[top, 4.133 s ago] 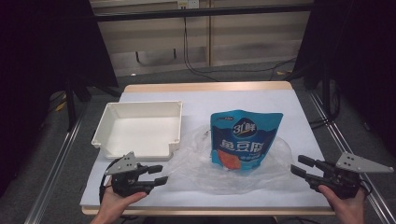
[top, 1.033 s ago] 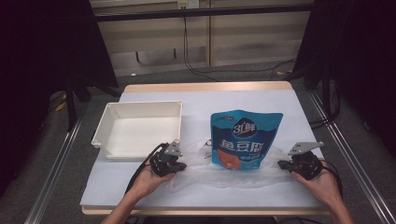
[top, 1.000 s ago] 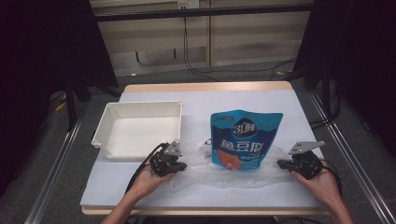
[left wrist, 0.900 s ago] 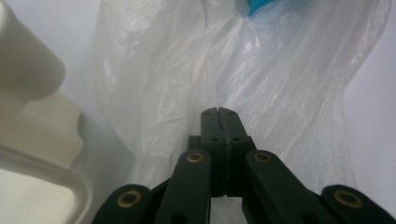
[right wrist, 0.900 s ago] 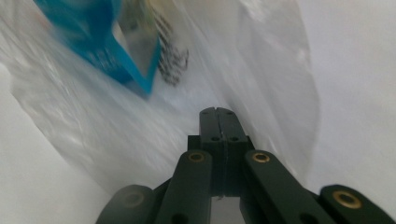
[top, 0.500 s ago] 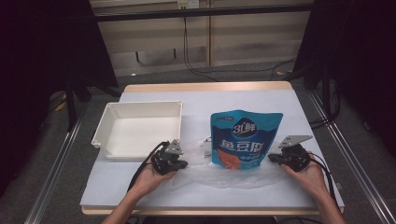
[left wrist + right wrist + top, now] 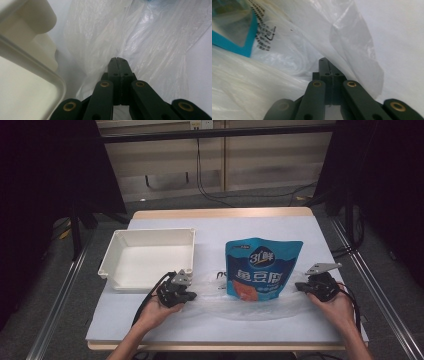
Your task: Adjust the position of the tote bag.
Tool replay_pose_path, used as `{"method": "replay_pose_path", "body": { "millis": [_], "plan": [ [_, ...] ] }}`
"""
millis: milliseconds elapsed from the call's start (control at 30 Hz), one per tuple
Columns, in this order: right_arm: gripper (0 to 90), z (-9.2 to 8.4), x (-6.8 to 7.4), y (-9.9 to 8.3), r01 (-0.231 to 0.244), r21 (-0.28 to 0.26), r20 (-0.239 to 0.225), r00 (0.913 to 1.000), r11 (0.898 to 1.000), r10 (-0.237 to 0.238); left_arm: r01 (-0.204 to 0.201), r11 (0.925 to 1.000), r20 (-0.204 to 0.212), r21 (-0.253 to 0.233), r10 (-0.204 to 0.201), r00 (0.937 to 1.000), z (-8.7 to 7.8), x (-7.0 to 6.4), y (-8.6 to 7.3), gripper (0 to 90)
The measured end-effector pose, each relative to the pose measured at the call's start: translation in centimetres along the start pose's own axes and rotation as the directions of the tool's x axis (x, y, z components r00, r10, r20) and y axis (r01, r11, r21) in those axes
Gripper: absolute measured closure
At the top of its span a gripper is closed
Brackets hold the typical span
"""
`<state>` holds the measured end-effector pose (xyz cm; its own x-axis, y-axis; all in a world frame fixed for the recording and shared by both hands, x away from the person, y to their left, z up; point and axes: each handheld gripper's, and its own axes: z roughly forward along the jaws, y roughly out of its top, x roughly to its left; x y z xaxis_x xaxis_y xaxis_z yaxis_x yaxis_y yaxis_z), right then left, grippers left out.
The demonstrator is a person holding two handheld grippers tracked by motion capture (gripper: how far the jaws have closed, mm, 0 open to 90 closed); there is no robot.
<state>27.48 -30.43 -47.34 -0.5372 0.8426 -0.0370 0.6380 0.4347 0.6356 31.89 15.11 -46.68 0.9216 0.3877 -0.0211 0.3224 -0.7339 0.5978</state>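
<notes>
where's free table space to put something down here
Bare: the far strip of the table behind the white tray and blue pouch, the near edge in front of the clear plastic bag, and inside the tray. Crowded: the middle, where bag, pouch and both grippers sit.

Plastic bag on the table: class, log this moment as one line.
left tool: shut on plastic bag | right tool: shut on plastic bag | blue pouch: on bag | tray: beside
</notes>
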Motion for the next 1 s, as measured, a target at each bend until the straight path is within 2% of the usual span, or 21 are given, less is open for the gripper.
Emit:
{"method": "replay_pose_path", "body": {
  "millis": [33,67,100,133,200,300,333,367,400,433,467,500,600,700,733,833,900,967,1000],
  "plan": [
    [90.0,0.0,0.0,0.0,-0.008,0.001,0.005,1.0000,1.000,0.008,-0.011,0.9999,-0.003,0.006,0.011,0.9999,-0.1,0.1,0.0,90.0],
    [90.0,-0.1,-0.1,-0.1,-0.005,-0.001,0.010,0.9999,1.000,0.005,0.036,0.9989,0.003,-0.029,-0.036,0.9994,0.1,-0.2,-0.2,90.0],
    [90.0,0.0,-0.1,-0.1,-0.011,-0.003,0.005,0.9999,1.000,0.011,0.015,0.9999,0.006,-0.007,-0.015,0.9999,-0.1,0.0,-0.2,90.0],
    [90.0,-0.1,-0.3,-0.2,-0.019,-0.005,-0.005,0.9998,1.000,0.019,0.030,0.9993,0.004,-0.020,-0.030,0.9995,0.0,-0.1,-0.2,90.0],
    [90.0,-0.1,-0.3,-0.2,-0.022,0.001,0.010,0.9997,1.000,0.022,-0.021,0.9996,0.008,0.020,0.021,0.9998,-0.4,0.2,-0.3,90.0],
    [90.0,-0.2,-0.2,-0.2,-0.017,0.003,0.016,0.9997,1.000,0.016,-0.009,0.9998,0.007,0.015,0.009,0.9999,-0.3,0.2,-0.3,90.0],
    [90.0,-0.1,-0.1,-0.2,-0.018,0.003,0.018,0.9997,1.000,0.018,-0.012,0.9996,0.007,0.028,0.012,0.9999,-0.4,0.2,-0.3,90.0],
    [90.0,-0.2,-0.1,-0.2,-0.020,0.002,0.024,0.9995,1.000,0.020,0.026,0.9997,0.013,-0.003,-0.026,0.9996,-0.2,0.1,-0.3,90.0],
    [90.0,-0.2,-0.1,-0.2,-0.013,-0.002,0.021,0.9997,1.000,0.013,0.006,0.9999,0.017,0.016,-0.006,0.9998,-0.4,0.2,-0.2,90.0],
    [90.0,-0.2,0.0,-0.3,-0.020,-0.009,0.012,0.9997,1.000,0.021,0.006,0.9999,0.019,0.010,-0.007,0.9998,-0.3,0.2,-0.2,90.0],
    [90.0,-0.2,0.0,-0.4,-0.034,-0.023,-0.003,0.9994,0.999,0.034,0.008,1.0000,0.029,-0.001,-0.008,0.9995,-0.4,0.2,-0.2,90.0],
    [90.0,-0.3,0.0,-0.5,-0.040,-0.037,-0.030,0.9988,0.998,0.039,0.040,0.9985,0.041,-0.038,-0.039,0.9984,-0.3,-0.1,-0.1,90.0],
    [90.0,-0.9,0.6,-0.2,-0.029,-0.087,-0.063,0.9977,0.996,0.024,0.027,0.9962,0.039,-0.082,-0.023,0.9989,-0.6,-0.6,0.6,88.1],
    [90.0,-1.4,1.0,-0.2,-0.025,-0.112,-0.075,0.9971,0.993,0.017,0.012,0.9949,0.037,-0.100,-0.008,0.9993,-1.0,-1.3,1.3,85.7],
    [90.0,-1.6,1.1,-0.2,-0.026,-0.112,-0.072,0.9972,0.993,0.018,0.014,0.9920,0.048,-0.126,-0.008,0.9988,-1.0,-1.5,1.4,86.6],
    [90.0,-2.4,1.5,-0.3,-0.018,-0.141,-0.093,0.9957,0.990,0.005,0.001,0.9879,0.052,-0.155,0.007,0.9986,-1.6,-2.1,2.0,87.6],
    [90.0,-2.7,1.8,-0.3,-0.016,-0.159,-0.111,0.9938,0.987,-0.001,0.017,0.9815,0.077,-0.191,-0.002,0.9971,-1.8,-2.4,2.3,88.0],
    [90.0,-2.6,2.2,-0.3,-0.028,-0.165,-0.142,0.9899,0.986,0.004,0.018,0.9785,0.086,-0.206,0.000,0.9963,-1.9,-2.8,2.9,89.6],
    [90.0,-2.4,2.5,-0.2,-0.021,-0.160,-0.141,0.9900,0.987,-0.002,0.016,0.9783,0.097,-0.207,0.004,0.9953,-1.8,-3.2,3.2,89.6]
  ]
}}
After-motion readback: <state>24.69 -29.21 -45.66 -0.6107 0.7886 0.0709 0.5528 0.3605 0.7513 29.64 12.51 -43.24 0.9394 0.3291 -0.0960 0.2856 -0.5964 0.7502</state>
